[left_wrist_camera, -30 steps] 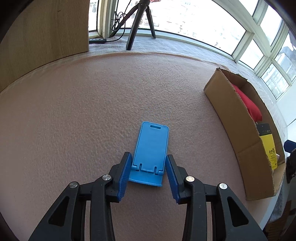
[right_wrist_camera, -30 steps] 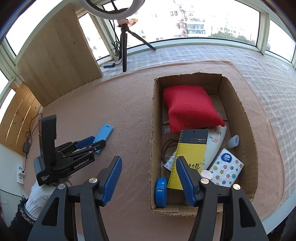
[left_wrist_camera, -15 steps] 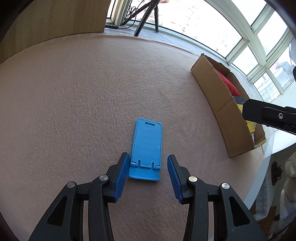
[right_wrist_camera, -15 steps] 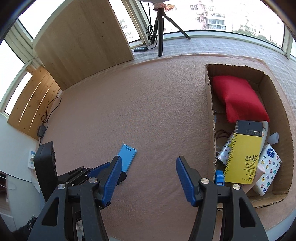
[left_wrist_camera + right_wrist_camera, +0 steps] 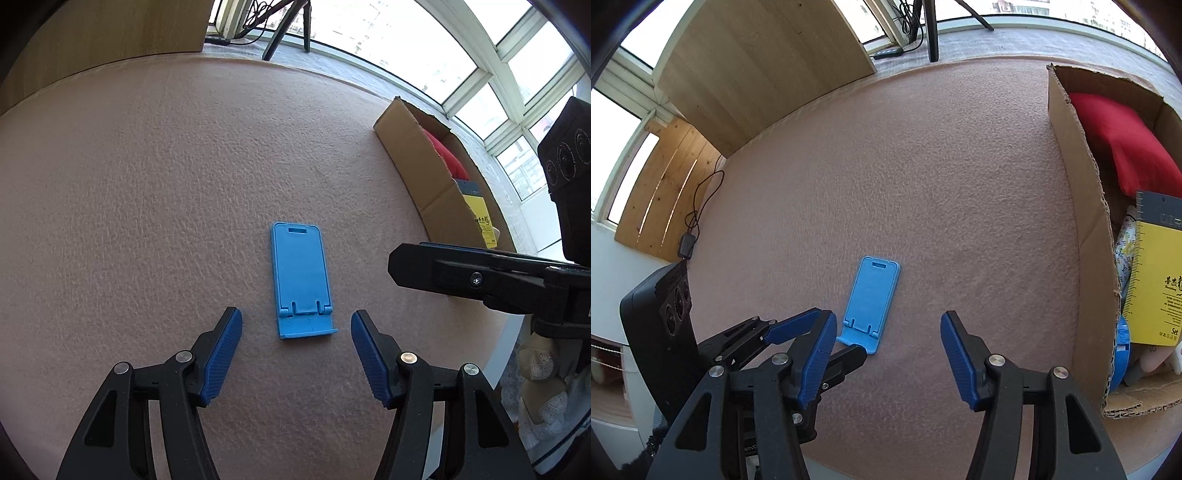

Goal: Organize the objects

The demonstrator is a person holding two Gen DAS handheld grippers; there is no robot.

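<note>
Your left gripper (image 5: 296, 325) is spread wide, touching nothing, with the blue phone stand (image 5: 301, 280) flat on the pink felt mat (image 5: 147, 184) just ahead. Your right gripper (image 5: 461, 271) reaches in from the right, before the cardboard box (image 5: 417, 162).

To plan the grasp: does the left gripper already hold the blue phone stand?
No, the left gripper is open, and the blue phone stand lies flat ahead.
</note>
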